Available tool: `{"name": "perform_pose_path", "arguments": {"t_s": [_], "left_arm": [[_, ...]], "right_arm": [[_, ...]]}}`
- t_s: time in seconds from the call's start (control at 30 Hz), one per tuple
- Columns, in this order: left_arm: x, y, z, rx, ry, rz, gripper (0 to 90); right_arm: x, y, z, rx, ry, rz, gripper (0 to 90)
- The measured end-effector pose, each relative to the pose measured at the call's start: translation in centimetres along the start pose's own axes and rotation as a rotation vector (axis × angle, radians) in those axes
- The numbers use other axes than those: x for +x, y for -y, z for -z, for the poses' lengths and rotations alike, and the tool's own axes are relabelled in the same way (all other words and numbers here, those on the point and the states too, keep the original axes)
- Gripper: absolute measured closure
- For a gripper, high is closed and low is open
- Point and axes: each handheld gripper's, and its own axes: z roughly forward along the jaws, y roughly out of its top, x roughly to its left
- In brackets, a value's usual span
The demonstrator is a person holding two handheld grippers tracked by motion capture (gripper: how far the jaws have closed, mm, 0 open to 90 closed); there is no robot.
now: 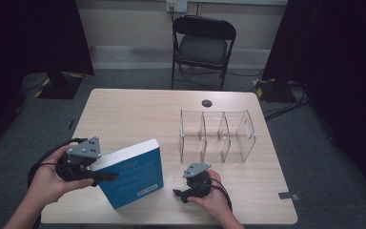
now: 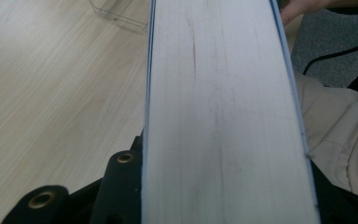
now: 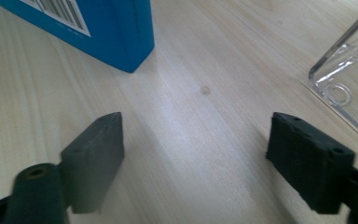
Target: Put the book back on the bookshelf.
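Observation:
A thick blue book [image 1: 134, 175] stands tilted near the table's front edge, one low corner [image 3: 121, 51] touching the wood. My left gripper [image 1: 103, 175] is shut on its left side. In the left gripper view the white page edge [image 2: 223, 116] runs up between the black fingers [image 2: 121, 184], which clamp both covers. To the right of the book, low over the table, my right gripper [image 1: 182, 193] is open, its jaws [image 3: 196, 149] wide apart over bare wood with nothing between them.
A clear acrylic organizer [image 1: 217, 136] with several compartments lies on the right half of the table, its corner [image 3: 349, 88] close to my right gripper. A black folding chair [image 1: 203, 45] stands beyond the far edge. The person's trouser leg [image 2: 335, 126] is past the book.

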Motion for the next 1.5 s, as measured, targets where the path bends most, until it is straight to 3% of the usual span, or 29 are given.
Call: {"name": "perform_pose_path", "arguments": {"t_s": [0.2,0.27,0.4,0.53,0.6,0.63,0.9,1.0,1.17,1.5], "left_arm": [[0.1,0.4,0.0,-0.03,-0.003,0.02,58.2],[0.1,0.6,-0.1,-0.052,-0.002,0.041,56.6],[0.0,0.8,0.0,-0.055,-0.023,0.019,51.9],[-0.1,1.0,0.0,-0.062,-0.031,0.046,48.5],[-0.1,1.1,0.2,-0.041,-0.035,0.03,48.6],[-0.2,1.2,0.1,-0.055,-0.03,0.052,48.3],[-0.1,1.9,0.5,-0.076,-0.052,0.048,43.7],[-0.2,2.3,0.6,-0.101,-0.045,0.075,43.6],[-0.1,2.7,0.9,-0.103,-0.04,0.085,43.6],[-0.1,3.4,0.7,-0.122,-0.046,0.078,43.0]], "right_arm": [[0.3,-0.8,0.5,-0.036,-0.071,-0.021,19.9],[0.3,-1.1,0.7,-0.026,-0.075,-0.003,19.9],[0.1,-1.8,1.2,-0.021,-0.099,0.017,20.1],[0.0,-2.6,1.6,-0.024,-0.132,0.031,20.3],[0.1,-3.1,1.7,-0.018,-0.135,0.044,20.3],[0.1,-3.3,1.8,-0.015,-0.137,0.05,20.3],[0.0,-5.0,2.2,-0.025,-0.165,0.07,20.4],[0.0,-5.5,2.5,-0.022,-0.163,0.077,20.7],[-0.1,-6.5,2.9,-0.026,-0.173,0.094,21.3],[0.0,-8.4,3.4,-0.035,-0.211,0.126,22.6]]}}
